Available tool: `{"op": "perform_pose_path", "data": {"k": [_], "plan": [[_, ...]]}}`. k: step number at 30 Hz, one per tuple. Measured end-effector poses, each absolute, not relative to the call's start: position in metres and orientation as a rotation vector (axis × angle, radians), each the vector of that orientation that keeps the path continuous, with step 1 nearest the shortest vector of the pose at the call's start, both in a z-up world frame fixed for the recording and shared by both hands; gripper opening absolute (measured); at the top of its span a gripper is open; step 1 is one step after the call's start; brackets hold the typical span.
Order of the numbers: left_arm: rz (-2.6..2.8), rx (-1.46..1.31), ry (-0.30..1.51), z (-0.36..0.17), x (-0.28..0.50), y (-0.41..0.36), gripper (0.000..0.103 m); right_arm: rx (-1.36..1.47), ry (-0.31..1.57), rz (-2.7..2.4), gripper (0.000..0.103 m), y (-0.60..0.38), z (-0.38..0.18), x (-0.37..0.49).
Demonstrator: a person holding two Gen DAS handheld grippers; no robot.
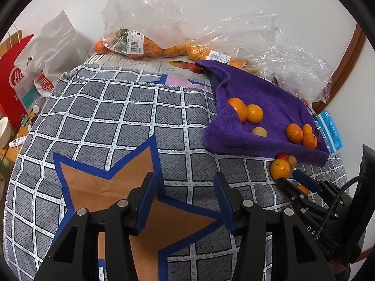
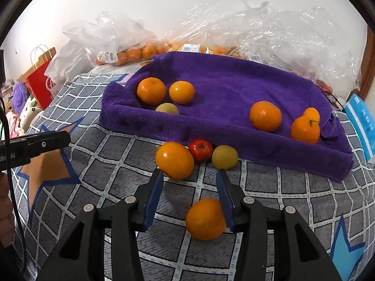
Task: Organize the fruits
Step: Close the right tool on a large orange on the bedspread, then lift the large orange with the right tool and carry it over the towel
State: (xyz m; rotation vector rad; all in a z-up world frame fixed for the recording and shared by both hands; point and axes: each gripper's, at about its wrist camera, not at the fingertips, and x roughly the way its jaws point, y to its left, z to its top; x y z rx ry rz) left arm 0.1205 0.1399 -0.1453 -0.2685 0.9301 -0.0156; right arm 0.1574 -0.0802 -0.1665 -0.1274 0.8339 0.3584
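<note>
Little writing can be read. In the left wrist view a red paper bag (image 1: 14,75) at the left edge carries large white letters beginning "Hi", the rest hidden. White barcode labels (image 1: 136,43) sit on the clear plastic bags (image 1: 145,16) of oranges at the top of the frame; their print is too small to read. In the right wrist view the left hand-held gripper (image 2: 56,140) enters from the left edge with partial white lettering ending in "AI" on its body. A light blue packet (image 2: 362,121) at the right edge has print too blurred to read.

The left hand-held gripper (image 1: 182,201) stands partly open with nothing between its fingers, above the orange star on the checked cloth (image 1: 112,107). The lower left half of that cloth is bare, open room.

The right hand-held gripper (image 2: 189,201) is narrow but not clamped: an orange (image 2: 205,219) lies on the cloth between its fingers, touching or nearly touching the right pad, with a clear gap to the left pad.

Just beyond its fingertips, at frame centre, a larger orange (image 2: 174,160), a small red fruit (image 2: 200,149) and a yellow-green fruit (image 2: 224,157) lie in a row along the near edge of the purple towel (image 2: 222,79). The towel's edges are raised like a tray rim. Inside, two oranges and a pale yellow fruit (image 2: 167,109) sit at the left, three oranges (image 2: 265,116) at the right, and the middle is free.
</note>
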Motion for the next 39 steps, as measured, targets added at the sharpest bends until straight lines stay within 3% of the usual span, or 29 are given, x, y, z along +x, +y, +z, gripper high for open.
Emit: {"op": "perform_pose_path", "data": {"k": [10,12,14,23,29,39], "plan": [[0.006,-0.244,0.938,-0.149,0.122,0.135,0.048,-0.091,0.87,0.46,0.044,-0.058,-0.168,0.168],[0.013,-0.242,0.94,-0.15,0.122,0.136,0.048,-0.103,0.863,0.48,0.042,-0.052,-0.168,0.169],[0.018,-0.247,0.94,-0.151,0.122,0.139,0.048,-0.117,0.859,0.47,0.032,-0.049,-0.169,0.17],[0.011,-0.243,0.932,-0.146,0.114,0.13,0.048,-0.007,0.782,0.493,0.032,-0.075,-0.135,0.157],[-0.065,-0.222,0.912,-0.135,0.106,0.096,0.048,-0.006,0.72,0.426,0.032,-0.115,-0.114,0.138],[-0.238,-0.18,0.931,-0.134,0.104,0.005,0.048,0.015,0.737,0.261,0.032,-0.21,-0.125,0.108]]}}
